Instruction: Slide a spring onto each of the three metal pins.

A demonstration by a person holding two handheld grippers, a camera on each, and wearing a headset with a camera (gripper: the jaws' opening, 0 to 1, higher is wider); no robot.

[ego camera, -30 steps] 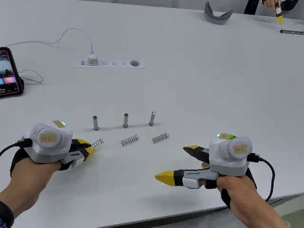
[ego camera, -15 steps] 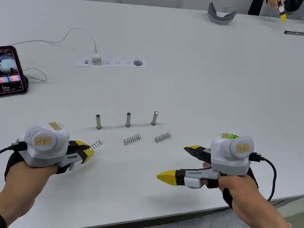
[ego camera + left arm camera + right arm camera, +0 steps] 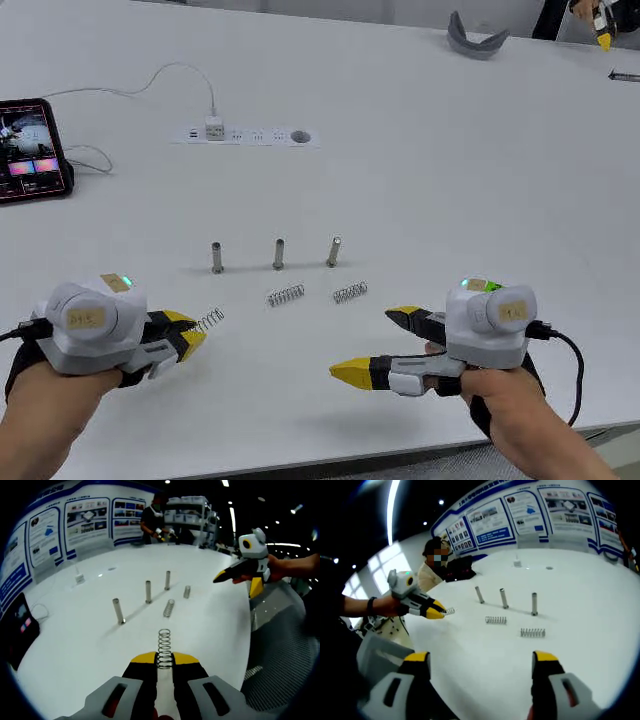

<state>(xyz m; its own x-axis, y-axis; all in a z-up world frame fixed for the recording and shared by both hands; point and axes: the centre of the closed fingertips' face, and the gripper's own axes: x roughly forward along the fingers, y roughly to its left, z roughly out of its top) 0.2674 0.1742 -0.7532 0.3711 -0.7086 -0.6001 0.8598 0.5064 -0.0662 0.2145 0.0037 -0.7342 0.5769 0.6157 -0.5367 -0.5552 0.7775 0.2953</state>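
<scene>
Jaws of the left gripper [image 3: 164,659] are clamped on one end of a spring [image 3: 164,644], so its free length points toward the nearest pin [image 3: 118,611], ready to slide on. Two more springs [image 3: 286,295] lie on the table [image 3: 450,180] beside the bare pins [image 3: 279,254]. The right gripper [image 3: 365,342] hovers, jaws apart, empty, probably held back in reserve.

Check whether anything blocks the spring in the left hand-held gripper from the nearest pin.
Nothing visible does. Bare table lies between the held spring and the nearest pin; the loose springs lie off to the right.
</scene>
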